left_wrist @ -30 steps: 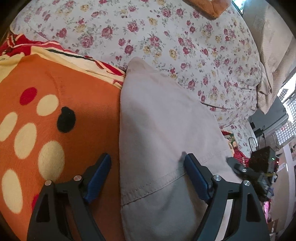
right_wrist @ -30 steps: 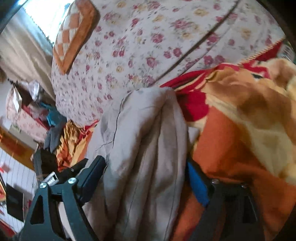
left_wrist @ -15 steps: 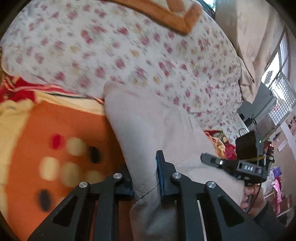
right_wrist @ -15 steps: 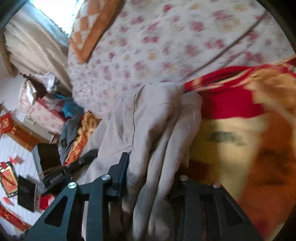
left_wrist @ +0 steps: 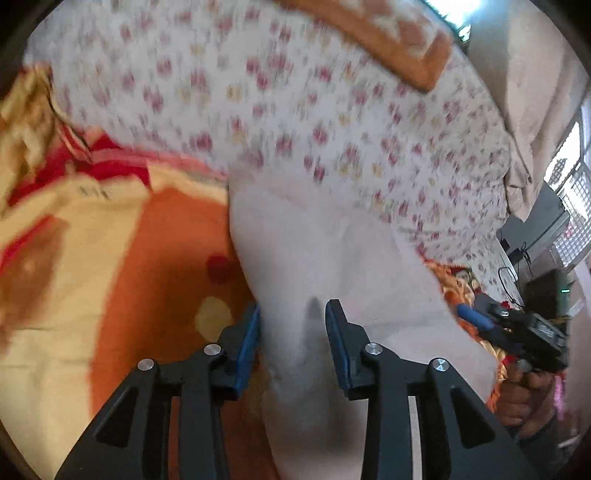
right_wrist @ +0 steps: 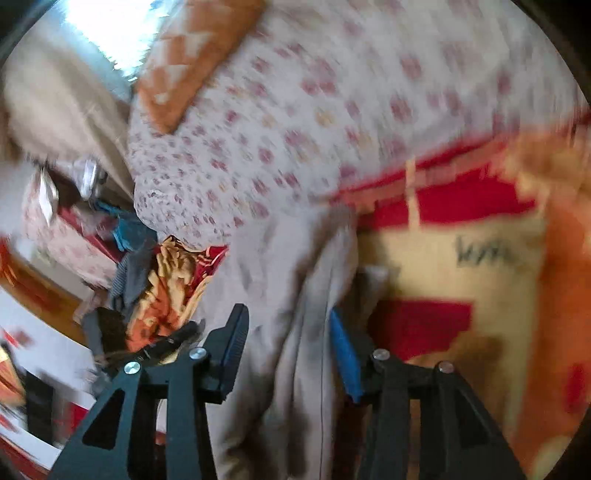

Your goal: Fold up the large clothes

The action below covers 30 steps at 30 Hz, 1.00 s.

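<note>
A large beige garment (left_wrist: 314, 240) lies folded lengthwise on an orange, red and cream blanket (left_wrist: 147, 258). My left gripper (left_wrist: 291, 332) has one end of the garment between its blue pads. The cloth fills the gap and the pads touch it while the jaws are opening. In the right wrist view the garment's bunched other end (right_wrist: 295, 251) runs between the fingers of my right gripper (right_wrist: 288, 339). Those pads also press the cloth while the jaws are opening. The right gripper (left_wrist: 469, 314) shows at the left wrist view's right edge, held by a hand (left_wrist: 524, 395).
A floral quilt (left_wrist: 295, 92) covers the bed behind the blanket, with an orange checked cushion (left_wrist: 388, 33) on it. Beige curtains (left_wrist: 535, 74) and a window stand beyond. Beside the bed are piled clothes (right_wrist: 166, 288), boxes and dark devices (left_wrist: 546, 291).
Both grippers closed on the beige garment from wide open, then widened a little. Both hands have risen and moved with the cloth, and the view now tilts more toward the quilt.
</note>
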Each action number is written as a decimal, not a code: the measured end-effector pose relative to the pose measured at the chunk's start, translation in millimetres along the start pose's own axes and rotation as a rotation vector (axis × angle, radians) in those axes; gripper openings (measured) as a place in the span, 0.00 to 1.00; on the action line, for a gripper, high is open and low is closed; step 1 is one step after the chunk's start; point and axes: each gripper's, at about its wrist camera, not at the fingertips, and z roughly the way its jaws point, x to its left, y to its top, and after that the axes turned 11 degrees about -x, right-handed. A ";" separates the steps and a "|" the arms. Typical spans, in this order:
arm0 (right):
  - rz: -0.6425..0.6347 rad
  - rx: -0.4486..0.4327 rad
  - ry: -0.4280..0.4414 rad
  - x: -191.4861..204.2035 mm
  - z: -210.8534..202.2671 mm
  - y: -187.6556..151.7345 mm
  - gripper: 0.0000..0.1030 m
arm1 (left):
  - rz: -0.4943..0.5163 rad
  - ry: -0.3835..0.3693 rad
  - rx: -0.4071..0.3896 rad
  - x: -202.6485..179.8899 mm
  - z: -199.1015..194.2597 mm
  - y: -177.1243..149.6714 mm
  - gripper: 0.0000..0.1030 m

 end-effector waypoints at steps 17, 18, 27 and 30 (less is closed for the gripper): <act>-0.307 0.131 -0.219 47.1 3.2 -88.8 0.00 | 0.170 0.050 0.106 -48.8 -6.4 -80.8 0.09; -0.288 0.117 -0.208 43.7 1.4 -90.4 0.00 | 0.150 0.039 0.108 -46.5 -7.9 -78.8 0.10; -0.258 -0.088 -0.295 97.4 -7.2 -14.8 0.05 | 0.104 0.053 -0.101 -55.8 -16.8 18.7 0.22; -0.232 -0.097 -0.340 102.6 24.8 23.4 0.05 | 0.017 0.079 -0.091 -51.1 13.5 51.5 0.23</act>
